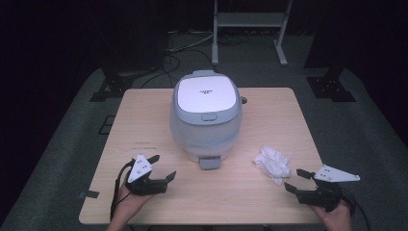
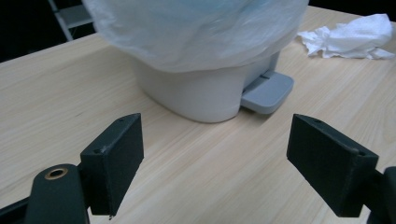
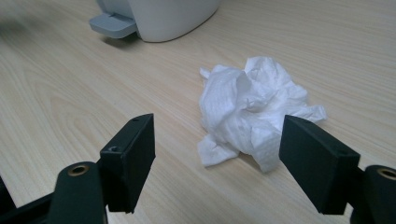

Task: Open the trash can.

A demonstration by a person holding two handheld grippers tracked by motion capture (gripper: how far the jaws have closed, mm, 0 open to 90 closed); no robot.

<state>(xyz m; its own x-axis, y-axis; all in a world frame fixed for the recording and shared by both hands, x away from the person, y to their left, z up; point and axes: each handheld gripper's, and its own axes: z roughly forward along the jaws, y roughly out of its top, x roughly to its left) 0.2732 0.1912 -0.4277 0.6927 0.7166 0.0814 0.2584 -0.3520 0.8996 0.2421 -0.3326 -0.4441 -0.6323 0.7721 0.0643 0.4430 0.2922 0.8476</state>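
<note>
We hold our right gripper (image 1: pixel 294 180) with its jaws spread wide and empty, and the crumpled white tissue (image 3: pixel 252 112) lies on the wooden table (image 1: pixel 269 120) just ahead of it, apart from both jaws. Our left gripper (image 1: pixel 165 168) is also wide open and grips nothing, with the pedal bin (image 1: pixel 206 113) ahead of it, its grey foot pedal (image 2: pixel 267 91) facing the jaws.

small dark mark on bin lid (image 1: pixel 207 90), illegible

White tissue (image 3: pixel 252 112) (crumpled), pale-grey bin (image 1: pixel 206 115)
</note>
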